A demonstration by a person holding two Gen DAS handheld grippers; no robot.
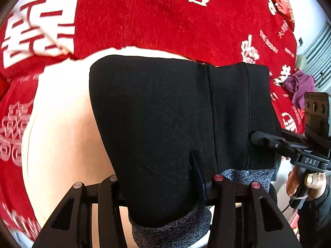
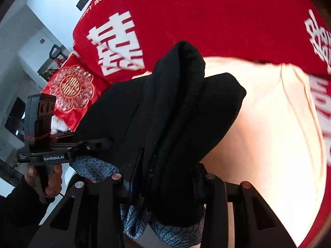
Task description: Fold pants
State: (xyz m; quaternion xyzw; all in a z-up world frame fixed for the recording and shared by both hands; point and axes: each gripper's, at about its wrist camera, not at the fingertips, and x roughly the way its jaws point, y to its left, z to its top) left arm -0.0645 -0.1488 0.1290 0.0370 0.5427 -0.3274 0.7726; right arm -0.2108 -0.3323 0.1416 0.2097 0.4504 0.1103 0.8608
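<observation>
Above the red plush bedspread (image 1: pixel 134 20) with its large white characters, a pair of black fabric pants (image 1: pixel 157 113) with a grey speckled lining hangs lifted, gripped at both ends of its near edge. A pale cream sheet (image 1: pixel 62 113) lies over the bedspread beneath the pants, reaching toward the bed's near edge.

On the left, the left gripper (image 1: pixel 163 183) has its two black jaws pinched on the thick folded edge of the pants; cloth fills the gap between them and the speckled lining spills out below. In the right wrist view this gripper (image 2: pixel 103 142) enters from the left side, clamped on the waist edge, with the person's left hand (image 2: pixel 49 177) around its handle.

To the right, the right gripper (image 2: pixel 161 177) grips a bunched, layered stretch of the same edge, its jaws narrowed on the fabric. Seen from the left wrist, it (image 1: pixel 256 138) bites the pants' right side, with the right hand (image 1: pixel 306 181) below it. A purple crumpled cloth (image 1: pixel 298 86) lies near the bedspread's far right edge.
</observation>
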